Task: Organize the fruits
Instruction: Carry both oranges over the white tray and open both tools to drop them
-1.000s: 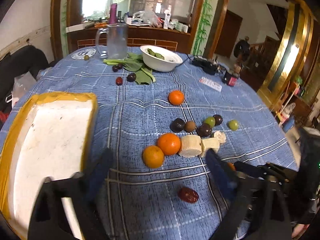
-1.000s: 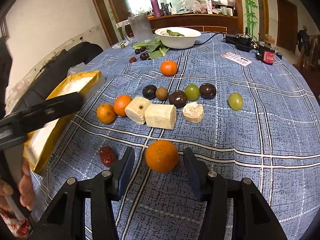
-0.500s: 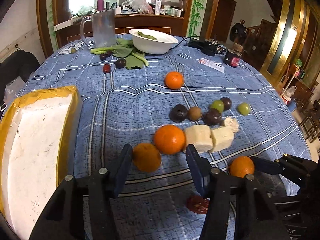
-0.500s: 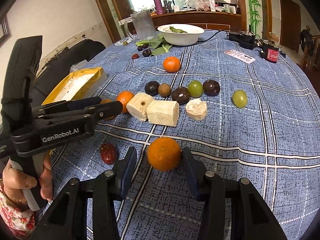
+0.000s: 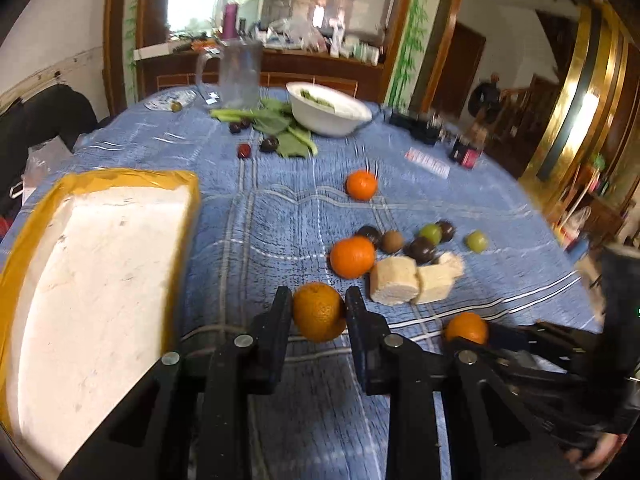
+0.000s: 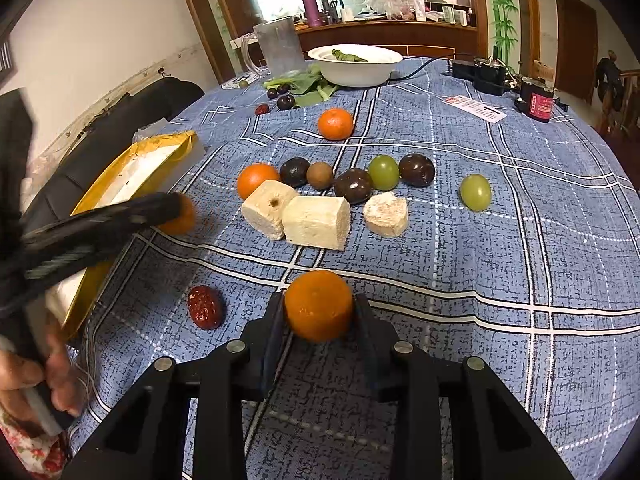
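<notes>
Left of the left claw [image 5: 319,308] lies the white foam tray [image 5: 96,272] with yellow-taped rim; the claw's jaws are closing with both pads against a mandarin [image 5: 319,312]. Only the right wrist view shows the red date [image 6: 205,306], just left of the right claw [image 6: 319,314], whose jaws are closing on another mandarin [image 6: 319,305], both pads touching it. 3 pale cut chunks [image 6: 316,221] lie beyond.
</notes>
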`<action>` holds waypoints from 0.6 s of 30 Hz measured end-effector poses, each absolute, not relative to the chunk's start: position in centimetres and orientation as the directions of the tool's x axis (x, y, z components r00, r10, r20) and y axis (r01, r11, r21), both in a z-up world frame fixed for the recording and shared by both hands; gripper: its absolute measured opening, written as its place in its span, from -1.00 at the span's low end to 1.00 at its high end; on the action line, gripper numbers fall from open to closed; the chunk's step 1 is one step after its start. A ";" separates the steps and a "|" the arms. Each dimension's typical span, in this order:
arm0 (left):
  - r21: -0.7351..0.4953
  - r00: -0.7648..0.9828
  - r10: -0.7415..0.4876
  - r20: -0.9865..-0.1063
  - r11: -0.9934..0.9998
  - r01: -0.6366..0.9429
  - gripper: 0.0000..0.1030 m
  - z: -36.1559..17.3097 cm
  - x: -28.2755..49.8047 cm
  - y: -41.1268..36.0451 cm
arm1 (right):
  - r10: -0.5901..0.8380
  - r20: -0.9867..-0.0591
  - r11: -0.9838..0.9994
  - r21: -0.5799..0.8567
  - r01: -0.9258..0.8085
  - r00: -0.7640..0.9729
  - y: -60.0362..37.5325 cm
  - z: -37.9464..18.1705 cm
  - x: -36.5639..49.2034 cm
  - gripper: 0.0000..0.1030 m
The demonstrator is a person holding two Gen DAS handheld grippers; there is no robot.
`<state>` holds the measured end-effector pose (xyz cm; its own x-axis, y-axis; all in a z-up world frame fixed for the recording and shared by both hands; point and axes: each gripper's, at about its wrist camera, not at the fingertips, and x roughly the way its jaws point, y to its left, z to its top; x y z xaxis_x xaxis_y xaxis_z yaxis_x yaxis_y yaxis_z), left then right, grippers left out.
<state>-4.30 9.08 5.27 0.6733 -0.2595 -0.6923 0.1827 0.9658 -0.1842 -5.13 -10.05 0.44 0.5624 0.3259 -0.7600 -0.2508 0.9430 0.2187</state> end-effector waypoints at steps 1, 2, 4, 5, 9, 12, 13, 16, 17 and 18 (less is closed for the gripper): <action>-0.204 0.686 -0.267 -0.677 0.963 0.174 -0.49 5.9 -5.2 9.9 | 0.322 -0.757 0.944 0.214 -0.251 0.568 -10.0 0.5 -5.2 -0.31; -0.217 0.694 -0.270 -0.667 0.962 0.167 -0.49 6.3 -5.7 10.5 | 0.318 -0.750 0.945 0.203 -0.256 0.579 -9.9 0.7 -5.4 -0.31; -0.240 0.720 -0.264 -0.642 0.961 0.138 -0.49 7.5 -7.4 12.5 | 0.319 -0.732 0.946 0.202 -0.255 0.602 -9.7 1.5 -5.9 -0.31; -0.247 0.734 -0.252 -0.630 0.962 0.119 -0.49 8.1 -8.2 13.7 | 0.334 -0.722 0.941 0.217 -0.260 0.606 -9.6 1.9 -6.2 -0.31; -0.268 0.771 -0.191 -0.607 0.963 0.028 -0.49 9.3 -10.0 18.3 | 0.432 -0.679 0.902 0.307 -0.305 0.594 -7.8 4.1 -7.2 -0.30; -0.253 0.780 -0.122 -0.613 0.966 -0.048 -0.49 9.2 -10.5 20.9 | 0.509 -0.660 0.858 0.345 -0.379 0.552 -4.0 5.7 -7.7 -0.30; -0.248 0.779 -0.098 -0.619 0.966 -0.076 -0.49 9.0 -10.6 21.7 | 0.525 -0.658 0.848 0.352 -0.396 0.540 -3.1 6.0 -7.8 -0.29; -0.261 0.765 -0.055 -0.641 0.953 -0.151 -0.49 8.0 -10.9 24.5 | 0.591 -0.645 0.797 0.377 -0.472 0.484 1.6 7.1 -8.0 -0.29; -0.263 0.758 -0.037 -0.651 0.948 -0.180 -0.49 7.6 -10.9 25.6 | 0.603 -0.644 0.786 0.379 -0.489 0.470 2.8 7.3 -8.0 -0.29; -0.263 0.755 -0.028 -0.655 0.945 -0.193 -0.49 7.4 -10.9 26.1 | 0.612 -0.645 0.776 0.378 -0.505 0.457 4.1 7.5 -7.9 -0.29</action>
<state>-10.87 26.09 7.39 0.7551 -0.0279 -0.6550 -0.1929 0.9454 -0.2627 -7.93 4.12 7.51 0.4568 0.6124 -0.6452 -0.5052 0.7756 0.3784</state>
